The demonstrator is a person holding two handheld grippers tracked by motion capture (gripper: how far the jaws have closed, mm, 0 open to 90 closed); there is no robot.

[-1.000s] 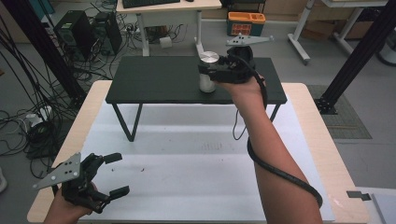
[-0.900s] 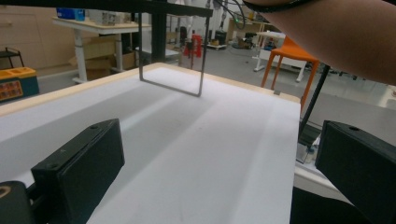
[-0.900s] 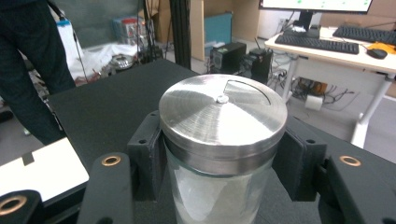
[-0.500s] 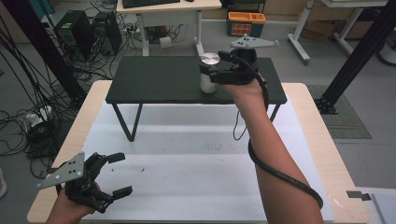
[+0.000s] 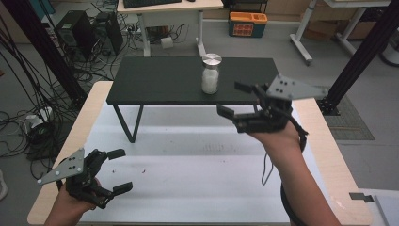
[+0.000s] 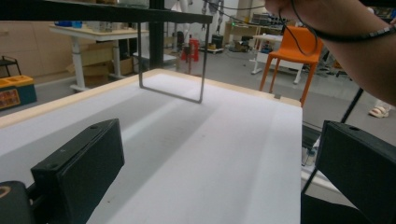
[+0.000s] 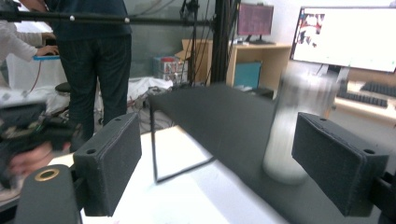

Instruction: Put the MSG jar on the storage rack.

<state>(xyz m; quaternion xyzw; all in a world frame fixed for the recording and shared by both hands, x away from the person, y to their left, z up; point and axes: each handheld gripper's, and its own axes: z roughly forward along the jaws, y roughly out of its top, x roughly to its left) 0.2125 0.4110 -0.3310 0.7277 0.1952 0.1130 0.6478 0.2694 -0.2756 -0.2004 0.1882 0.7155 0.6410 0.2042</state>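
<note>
A glass jar (image 5: 211, 75) with a metal lid and white contents stands upright on the low black table (image 5: 160, 80). My right gripper (image 5: 234, 99) hangs in the air to the right of the jar and nearer to me. It is open; its jaws have just been opening and nothing is between them. The right gripper view is blurred and has the jar (image 7: 299, 126) ahead of the gripper (image 7: 217, 172), off to the right. My left gripper (image 5: 121, 170) rests open at the near left of the white mat, its jaws (image 6: 210, 172) wide apart over bare mat.
The black table stands on thin metal legs (image 5: 127, 123) over the white mat (image 5: 197, 165), which covers a wooden tabletop (image 5: 84, 122). Cables (image 5: 28, 127) lie on the floor to the left. A person (image 7: 93, 51) stands beyond the table in the right gripper view.
My right gripper let go of the jar, opened, and drew back toward me and to the right. The jar stays on the black table. The left hand has barely moved.
</note>
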